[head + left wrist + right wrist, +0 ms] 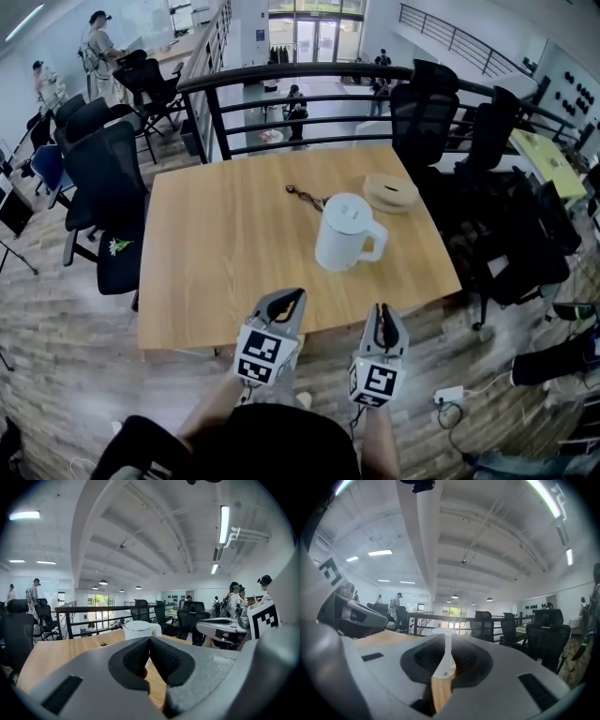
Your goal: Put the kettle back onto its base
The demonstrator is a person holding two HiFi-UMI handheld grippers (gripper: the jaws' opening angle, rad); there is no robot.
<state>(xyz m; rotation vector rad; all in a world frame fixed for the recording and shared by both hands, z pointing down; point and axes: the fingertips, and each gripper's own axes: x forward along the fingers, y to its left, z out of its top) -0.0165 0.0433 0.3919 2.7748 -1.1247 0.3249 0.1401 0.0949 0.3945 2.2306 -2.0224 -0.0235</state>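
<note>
**Standing off its base — kettle not yet picked up**

The white kettle (347,232) stood upright on the wooden surface (216,272), handle turned toward the right of the head view. Its round tan base (391,192) lay just beyond it and to the right, near but bare, with nothing seated on it. A small dark thing, too small to identify, lay on the wood to the left of the base. By the look of it, none of the task was done: the kettle had to be gripped, lifted, carried the short way over and lowered squarely onto the base.

Both grippers were at the near edge of the surface, well apart from the kettle and touching nothing. The left gripper (287,298) had its jaws together, the ribbed pads meeting at the tips with nothing between them. The right gripper (385,317) had its jaws almost together — only a thin slit showed between the pads, and through it the far-off kettle and a strip of wood could be seen, so it held nothing. Judging from that, either gripper would have needed to spread wide before taking the handle.
</note>
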